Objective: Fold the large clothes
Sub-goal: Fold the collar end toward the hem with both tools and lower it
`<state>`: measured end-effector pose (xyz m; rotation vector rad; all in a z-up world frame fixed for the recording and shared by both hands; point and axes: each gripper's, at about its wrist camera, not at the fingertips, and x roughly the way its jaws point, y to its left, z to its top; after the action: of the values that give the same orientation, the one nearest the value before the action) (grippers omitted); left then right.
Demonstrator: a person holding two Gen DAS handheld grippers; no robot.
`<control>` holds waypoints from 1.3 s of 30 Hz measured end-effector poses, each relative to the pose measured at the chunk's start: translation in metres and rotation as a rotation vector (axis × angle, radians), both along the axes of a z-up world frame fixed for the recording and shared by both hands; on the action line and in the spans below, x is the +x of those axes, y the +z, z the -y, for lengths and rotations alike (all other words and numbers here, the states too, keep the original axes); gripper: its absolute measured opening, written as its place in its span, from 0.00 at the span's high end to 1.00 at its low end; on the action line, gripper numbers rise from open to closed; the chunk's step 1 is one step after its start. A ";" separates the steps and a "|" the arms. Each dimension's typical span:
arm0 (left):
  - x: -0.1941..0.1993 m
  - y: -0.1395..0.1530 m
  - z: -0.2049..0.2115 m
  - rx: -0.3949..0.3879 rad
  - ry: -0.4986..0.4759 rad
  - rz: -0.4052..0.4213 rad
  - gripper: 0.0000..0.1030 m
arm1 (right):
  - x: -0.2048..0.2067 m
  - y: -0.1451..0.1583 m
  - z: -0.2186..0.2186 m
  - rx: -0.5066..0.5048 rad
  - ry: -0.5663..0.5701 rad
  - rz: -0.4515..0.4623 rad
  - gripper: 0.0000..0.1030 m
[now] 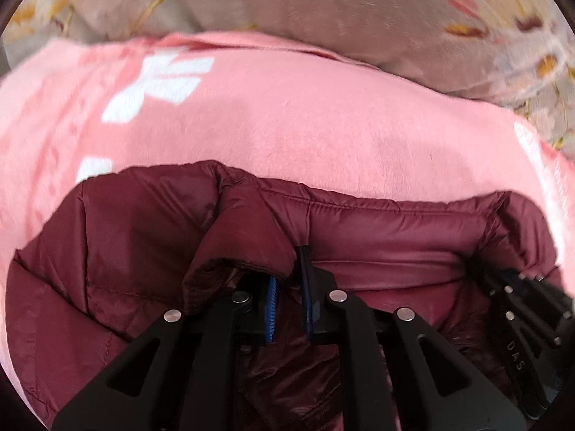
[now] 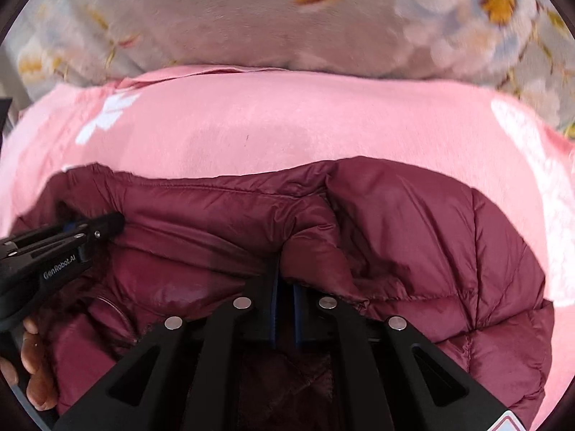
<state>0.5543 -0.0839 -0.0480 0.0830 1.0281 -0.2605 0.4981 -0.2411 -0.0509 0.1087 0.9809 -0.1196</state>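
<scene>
A maroon puffer jacket (image 1: 377, 230) lies on a pink blanket, its collar edge bunched up toward both cameras. My left gripper (image 1: 285, 269) is shut on a fold of the jacket's upper edge; the fabric drapes over the left blue pad. In the right wrist view the jacket (image 2: 413, 222) fills the lower half, and my right gripper (image 2: 284, 280) is shut on another fold of the same edge, its tips buried in cloth. Each gripper shows in the other's view: the right gripper (image 1: 481, 273) at the right, the left gripper (image 2: 115, 221) at the left, both biting the collar.
The pink blanket (image 1: 305, 107) (image 2: 287, 118) with white flower prints spreads beyond the jacket. Behind it lies grey floral bedding (image 1: 341, 7) (image 2: 215, 18). A person's hand (image 2: 32, 359) holds the left gripper's handle at the lower left.
</scene>
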 end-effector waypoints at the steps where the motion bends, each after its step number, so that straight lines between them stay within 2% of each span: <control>1: -0.002 -0.001 0.002 0.014 -0.002 0.023 0.88 | 0.000 0.000 -0.002 -0.015 0.000 0.008 0.97; 5: -0.014 -0.003 0.015 0.078 0.003 0.114 0.88 | -0.006 -0.006 -0.012 -0.093 0.000 0.042 0.97; 8: -0.015 -0.005 0.020 0.102 0.005 0.141 0.89 | -0.001 -0.009 -0.014 -0.122 -0.002 0.045 0.96; 14: -0.015 -0.004 0.014 0.063 0.018 0.138 0.89 | 0.001 -0.010 -0.013 -0.122 -0.003 0.049 0.96; 39: -0.018 -0.007 0.021 0.118 0.021 0.142 0.89 | 0.003 -0.010 -0.013 -0.103 -0.004 0.052 0.96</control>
<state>0.5362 -0.1050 -0.0546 0.1945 0.9023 -0.1720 0.5008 -0.2285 -0.0608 0.0190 0.9208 -0.1698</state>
